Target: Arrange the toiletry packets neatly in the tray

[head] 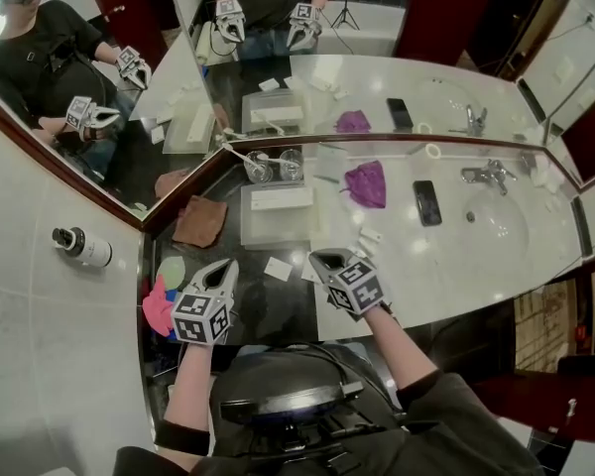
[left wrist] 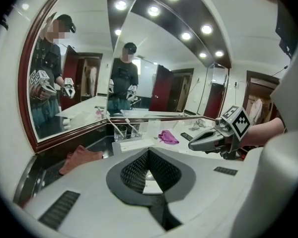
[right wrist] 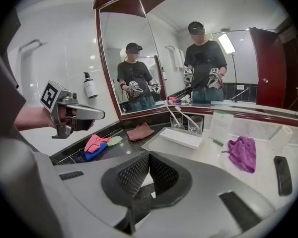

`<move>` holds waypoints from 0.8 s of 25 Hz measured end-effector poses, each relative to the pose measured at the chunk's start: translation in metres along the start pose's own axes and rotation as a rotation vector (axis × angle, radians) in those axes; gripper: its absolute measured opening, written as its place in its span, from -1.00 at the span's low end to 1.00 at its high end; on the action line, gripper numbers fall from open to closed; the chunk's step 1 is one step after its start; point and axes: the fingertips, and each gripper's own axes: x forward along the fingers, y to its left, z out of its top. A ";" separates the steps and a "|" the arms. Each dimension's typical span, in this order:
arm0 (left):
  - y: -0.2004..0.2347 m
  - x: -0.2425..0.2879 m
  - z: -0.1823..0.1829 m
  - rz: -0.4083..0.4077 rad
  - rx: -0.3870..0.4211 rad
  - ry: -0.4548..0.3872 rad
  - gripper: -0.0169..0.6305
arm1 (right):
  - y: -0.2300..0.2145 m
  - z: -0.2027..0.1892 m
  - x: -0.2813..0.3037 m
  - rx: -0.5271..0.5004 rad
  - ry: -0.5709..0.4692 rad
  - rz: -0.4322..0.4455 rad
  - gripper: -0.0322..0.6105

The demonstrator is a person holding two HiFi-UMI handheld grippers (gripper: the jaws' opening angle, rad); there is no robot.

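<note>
Both jaw pairs together, nothing held: left gripper (head: 227, 266), right gripper (head: 323, 259) above worktop (head: 446, 266) front edge; small white packet (head: 278, 268) between them; long packet (head: 282, 198) apparently in tray (head: 263, 231) by mirror (head: 377, 97) corner

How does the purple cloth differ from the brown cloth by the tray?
In the head view, the purple cloth lies bunched up on the white counter, right of the tray. The brown cloth lies flatter on the dark surface, left of it. Both are cloths beside the tray.
</note>
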 end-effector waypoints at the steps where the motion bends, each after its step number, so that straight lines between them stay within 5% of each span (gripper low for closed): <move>1: 0.002 0.000 0.000 0.005 -0.001 0.000 -0.95 | -0.001 0.001 0.002 -0.007 0.002 0.000 -0.87; 10: 0.019 0.007 0.002 0.026 -0.011 0.010 -0.94 | -0.017 0.011 0.031 -0.190 0.097 -0.017 -0.81; 20: 0.023 0.035 -0.001 0.032 -0.052 0.020 -0.94 | -0.089 0.001 0.086 -0.580 0.271 -0.074 -0.23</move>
